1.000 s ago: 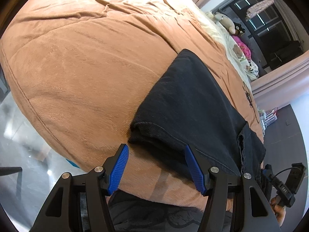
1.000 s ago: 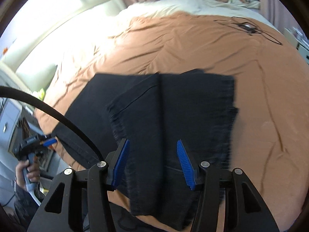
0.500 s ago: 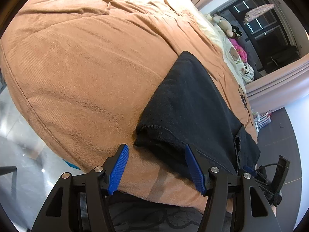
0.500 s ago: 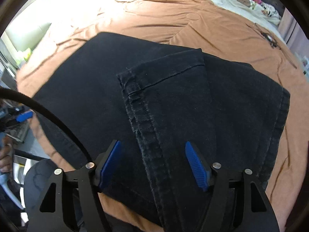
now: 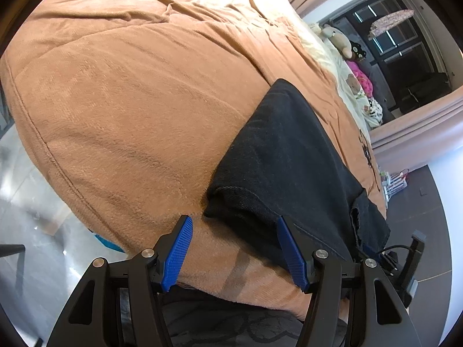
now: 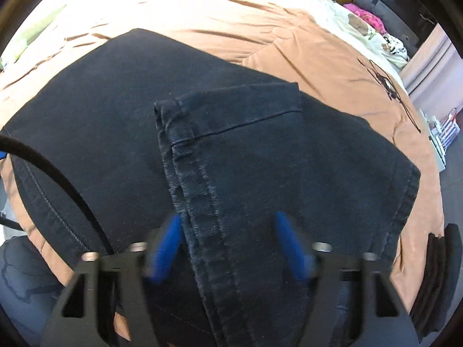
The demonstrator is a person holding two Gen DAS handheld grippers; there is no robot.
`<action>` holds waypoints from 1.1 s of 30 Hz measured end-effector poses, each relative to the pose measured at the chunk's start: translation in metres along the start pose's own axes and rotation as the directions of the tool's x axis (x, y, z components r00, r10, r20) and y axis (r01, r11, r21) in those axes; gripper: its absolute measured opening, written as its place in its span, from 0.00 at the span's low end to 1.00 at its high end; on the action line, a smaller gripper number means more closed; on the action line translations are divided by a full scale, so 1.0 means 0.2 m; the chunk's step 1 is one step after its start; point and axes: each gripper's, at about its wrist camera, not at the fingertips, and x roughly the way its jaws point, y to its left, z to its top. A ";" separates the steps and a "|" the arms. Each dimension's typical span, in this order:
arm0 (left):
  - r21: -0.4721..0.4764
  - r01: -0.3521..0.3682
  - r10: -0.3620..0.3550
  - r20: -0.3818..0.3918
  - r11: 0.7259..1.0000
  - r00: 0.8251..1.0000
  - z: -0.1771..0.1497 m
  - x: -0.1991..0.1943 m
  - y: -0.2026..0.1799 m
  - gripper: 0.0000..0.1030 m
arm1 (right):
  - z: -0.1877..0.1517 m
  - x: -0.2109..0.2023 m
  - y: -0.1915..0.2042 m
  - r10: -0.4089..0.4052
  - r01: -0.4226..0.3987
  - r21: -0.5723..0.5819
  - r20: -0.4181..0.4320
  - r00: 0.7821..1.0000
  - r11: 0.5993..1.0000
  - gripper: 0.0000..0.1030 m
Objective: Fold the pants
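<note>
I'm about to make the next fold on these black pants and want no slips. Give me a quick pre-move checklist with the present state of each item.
1. Pants lie on the brown blanket: ok.
2. Leg hem folded over the top layer: ok.
3. Left tool straddles the folded corner, pads not pressing: not ok.
4. Right tool, jaws just closing, over the seam; firm grip: cannot tell, blurred.
5. Cable off the cloth: not ok.

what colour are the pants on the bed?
Black denim pants, with tone-on-tone seam stitching; the right wrist view shows it best.
</note>
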 end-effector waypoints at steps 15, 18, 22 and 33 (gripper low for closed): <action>0.030 -0.061 0.060 0.044 0.998 0.997 0.08 0.00 -0.04 0.61 | -0.09 -0.21 -0.41 0.205 -0.235 0.223 0.152 0.967 0.946 0.10; 0.029 -0.055 0.053 0.038 0.998 0.998 0.09 0.00 -0.04 0.61 | -0.15 -0.21 -0.55 0.229 -0.279 0.309 0.188 0.955 0.909 0.09; 0.036 -0.050 0.049 0.033 0.998 0.998 0.09 0.01 -0.05 0.61 | -0.25 -0.16 -0.74 0.271 -0.342 0.419 0.222 0.937 0.841 0.08; 0.085 -0.077 0.074 0.044 0.993 0.996 0.14 0.00 -0.11 0.61 | -0.46 0.03 -1.02 0.412 -0.530 0.542 0.332 0.848 0.652 0.06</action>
